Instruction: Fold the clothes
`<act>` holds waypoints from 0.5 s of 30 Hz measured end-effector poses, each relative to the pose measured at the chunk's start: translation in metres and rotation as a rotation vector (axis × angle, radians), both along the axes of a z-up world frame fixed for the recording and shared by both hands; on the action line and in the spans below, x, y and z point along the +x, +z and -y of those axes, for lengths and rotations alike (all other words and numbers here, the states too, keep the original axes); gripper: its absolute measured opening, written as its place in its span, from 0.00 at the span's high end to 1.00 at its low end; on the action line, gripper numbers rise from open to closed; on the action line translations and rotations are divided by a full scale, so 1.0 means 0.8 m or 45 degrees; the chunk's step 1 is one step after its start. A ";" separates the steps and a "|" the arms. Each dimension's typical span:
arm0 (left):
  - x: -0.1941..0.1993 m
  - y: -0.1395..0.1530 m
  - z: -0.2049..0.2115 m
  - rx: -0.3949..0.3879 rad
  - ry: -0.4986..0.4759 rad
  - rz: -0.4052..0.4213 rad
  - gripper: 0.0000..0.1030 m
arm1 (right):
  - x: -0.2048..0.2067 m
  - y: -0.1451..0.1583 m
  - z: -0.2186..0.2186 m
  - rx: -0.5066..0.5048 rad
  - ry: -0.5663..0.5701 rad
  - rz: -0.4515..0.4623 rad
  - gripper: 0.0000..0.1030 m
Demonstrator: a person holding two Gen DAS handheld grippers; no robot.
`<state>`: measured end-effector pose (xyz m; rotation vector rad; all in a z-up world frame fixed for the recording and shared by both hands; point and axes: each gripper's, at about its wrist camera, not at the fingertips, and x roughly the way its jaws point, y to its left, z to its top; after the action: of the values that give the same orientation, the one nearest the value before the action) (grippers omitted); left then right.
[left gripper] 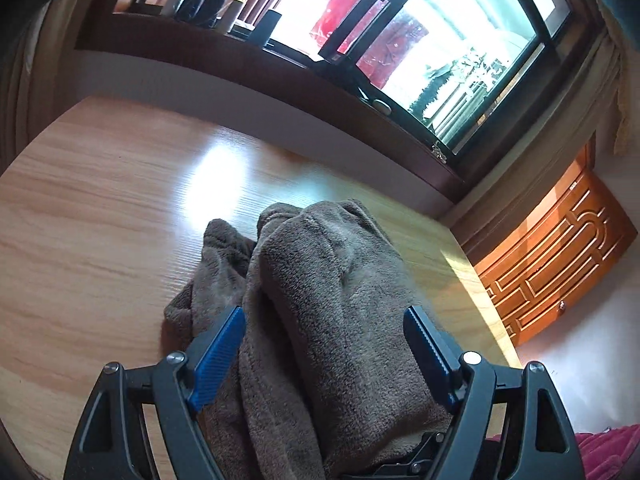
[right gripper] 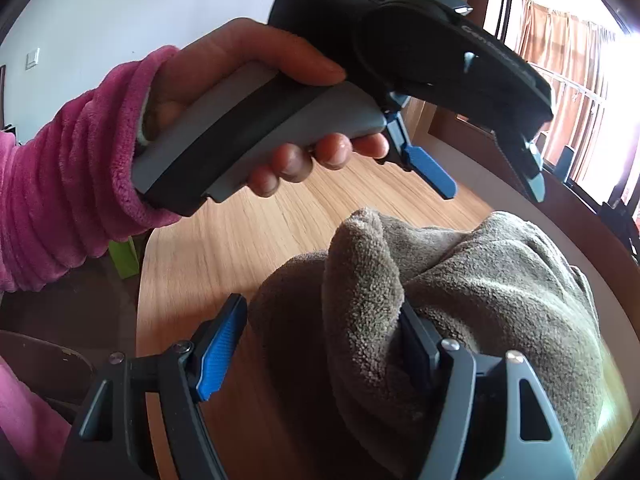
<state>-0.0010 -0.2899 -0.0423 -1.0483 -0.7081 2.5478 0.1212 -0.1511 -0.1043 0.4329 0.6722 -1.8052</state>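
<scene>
A brown fleece garment (left gripper: pixel 320 280) lies bunched on the wooden table (left gripper: pixel 100 200). My left gripper (left gripper: pixel 324 316) is open, its blue fingers apart just above and on either side of the folded cloth. In the right wrist view the same garment (right gripper: pixel 480 280) is heaped at the right. My right gripper (right gripper: pixel 328 312) is open, and a flap of the cloth drapes over its right finger. The left gripper (right gripper: pixel 492 176), held by a hand in a pink sleeve, hovers open above the cloth.
The table's far edge runs along a dark window sill (left gripper: pixel 280 76) with several jars. The table's right edge (left gripper: pixel 480 288) drops to the floor by a wooden door (left gripper: pixel 560 248). A green object (right gripper: pixel 124 256) stands beyond the table's left edge.
</scene>
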 end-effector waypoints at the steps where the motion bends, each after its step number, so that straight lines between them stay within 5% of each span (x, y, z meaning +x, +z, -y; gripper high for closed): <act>1: -0.008 -0.003 0.000 0.003 0.000 0.019 0.20 | 0.001 -0.001 -0.001 0.007 -0.004 -0.011 0.28; 11: -0.051 -0.046 -0.021 0.076 -0.074 0.221 0.20 | -0.002 0.004 -0.043 -0.006 -0.120 -0.090 0.28; 15: -0.055 -0.053 -0.026 0.092 -0.084 0.263 0.20 | 0.006 0.024 -0.063 -0.089 -0.193 -0.239 0.28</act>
<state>-0.0447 -0.2693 -0.0849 -1.3001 -0.7978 2.3624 0.1257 -0.1006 -0.0855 0.2760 0.7181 -2.0246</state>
